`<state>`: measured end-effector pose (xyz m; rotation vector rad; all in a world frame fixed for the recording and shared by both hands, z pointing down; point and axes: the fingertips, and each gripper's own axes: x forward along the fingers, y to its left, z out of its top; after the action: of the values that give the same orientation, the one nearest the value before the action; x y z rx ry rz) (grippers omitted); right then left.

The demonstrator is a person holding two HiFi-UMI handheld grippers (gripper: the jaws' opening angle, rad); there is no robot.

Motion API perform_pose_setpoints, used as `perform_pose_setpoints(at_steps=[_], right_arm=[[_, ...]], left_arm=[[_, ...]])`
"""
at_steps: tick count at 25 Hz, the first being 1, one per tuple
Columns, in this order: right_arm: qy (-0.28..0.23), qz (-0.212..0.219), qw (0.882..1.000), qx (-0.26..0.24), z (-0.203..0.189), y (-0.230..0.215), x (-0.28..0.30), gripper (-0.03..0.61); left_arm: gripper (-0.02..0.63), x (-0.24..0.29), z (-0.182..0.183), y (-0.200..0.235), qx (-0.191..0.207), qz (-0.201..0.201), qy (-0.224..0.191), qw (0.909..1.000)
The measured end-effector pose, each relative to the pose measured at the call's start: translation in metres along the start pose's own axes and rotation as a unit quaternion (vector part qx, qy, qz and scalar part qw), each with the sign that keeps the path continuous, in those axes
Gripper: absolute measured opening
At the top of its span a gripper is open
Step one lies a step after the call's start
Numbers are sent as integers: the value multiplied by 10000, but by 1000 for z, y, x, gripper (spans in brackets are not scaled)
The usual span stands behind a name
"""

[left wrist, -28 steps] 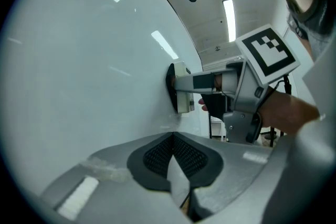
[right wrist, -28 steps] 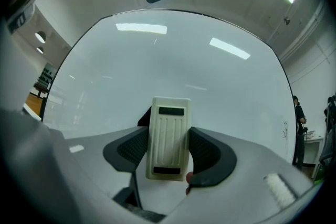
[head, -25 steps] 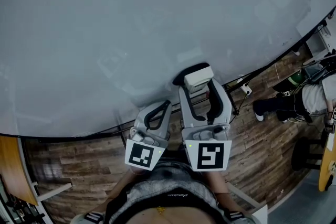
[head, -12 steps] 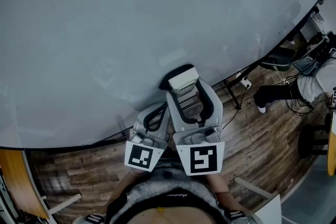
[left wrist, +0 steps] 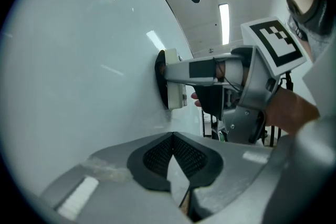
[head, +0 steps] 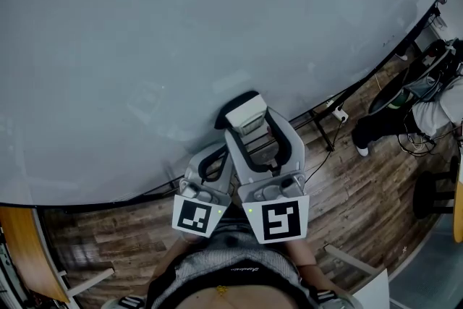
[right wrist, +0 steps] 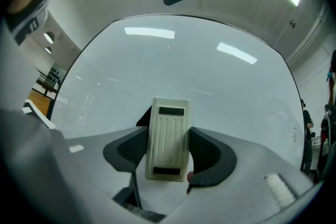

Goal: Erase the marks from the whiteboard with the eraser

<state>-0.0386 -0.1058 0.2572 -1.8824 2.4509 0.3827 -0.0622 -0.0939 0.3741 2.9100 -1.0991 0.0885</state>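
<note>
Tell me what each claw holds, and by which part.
Right claw grips the eraser by its two long sides. Left claw is shut and empty.

The eraser (right wrist: 168, 128) is a cream plastic block with a ribbed back, a dark slot at each end and a black felt pad. It stands upright, clamped by its long sides between the jaws of the right gripper (right wrist: 168, 150). Its felt face presses flat against the whiteboard (head: 181, 25), near the lower edge. The whiteboard is glossy pale grey-white and reflects strip lights.
</note>
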Motion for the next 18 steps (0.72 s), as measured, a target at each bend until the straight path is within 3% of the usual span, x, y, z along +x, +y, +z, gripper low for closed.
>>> perform_pose_setpoints(at_steps=[18], right_arm=[[16,1152,9933,116,-6,-5,-4,251]], left_arm=[[3,42,1,-29,-53,384,-3,9992]])
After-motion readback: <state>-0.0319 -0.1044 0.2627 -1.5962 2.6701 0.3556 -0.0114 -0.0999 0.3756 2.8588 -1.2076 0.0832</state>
